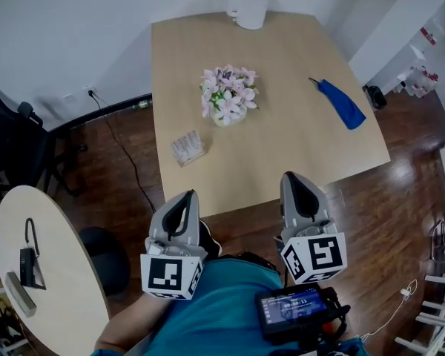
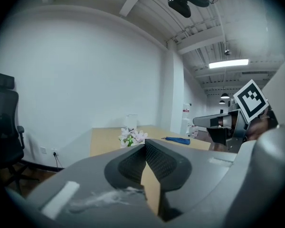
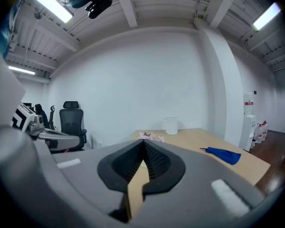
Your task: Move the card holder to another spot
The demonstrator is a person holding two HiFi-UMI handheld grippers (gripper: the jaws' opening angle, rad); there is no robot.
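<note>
Two closed tools [image 1: 188, 196] [image 1: 291, 178]; one card holder [image 1: 187, 147], one bouquet [image 1: 228, 95]

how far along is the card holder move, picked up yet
Done: nothing visible yet. The small clear plastic card holder stands on the light wooden table, near its left edge, apart from the pink-and-white flower bunch. In hand: nothing; the left gripper and right gripper are both shut and empty, short of the table's near edge. Left: reach, grip the holder, carry it elsewhere, release.
</note>
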